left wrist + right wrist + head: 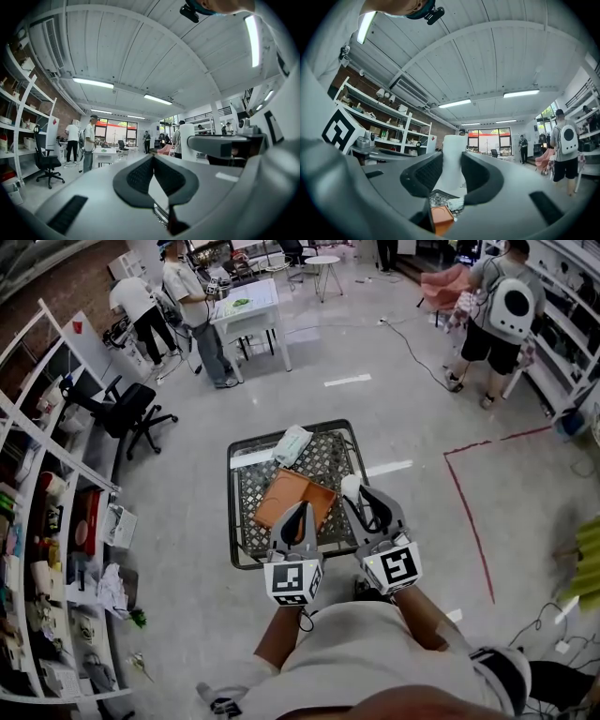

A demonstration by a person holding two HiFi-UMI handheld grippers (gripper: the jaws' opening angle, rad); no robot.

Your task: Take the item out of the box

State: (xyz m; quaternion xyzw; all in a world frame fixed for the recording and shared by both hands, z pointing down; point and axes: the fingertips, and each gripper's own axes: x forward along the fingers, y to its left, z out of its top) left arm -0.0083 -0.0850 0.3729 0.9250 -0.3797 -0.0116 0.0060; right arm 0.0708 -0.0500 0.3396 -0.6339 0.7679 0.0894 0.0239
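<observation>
**Item:** white roll, standing upright between the right gripper pads, which are clamped on its sides. It is above and just right of the orange box. It appears already out, likely held high to clear the box wall.

**Left gripper**: jaws pressed together on nothing, over the box's near edge. It seems to have no part in this lift.

**Box:** lies on the mesh table.

**Pale green pouch**: just beyond the box, on the same table.
</observation>
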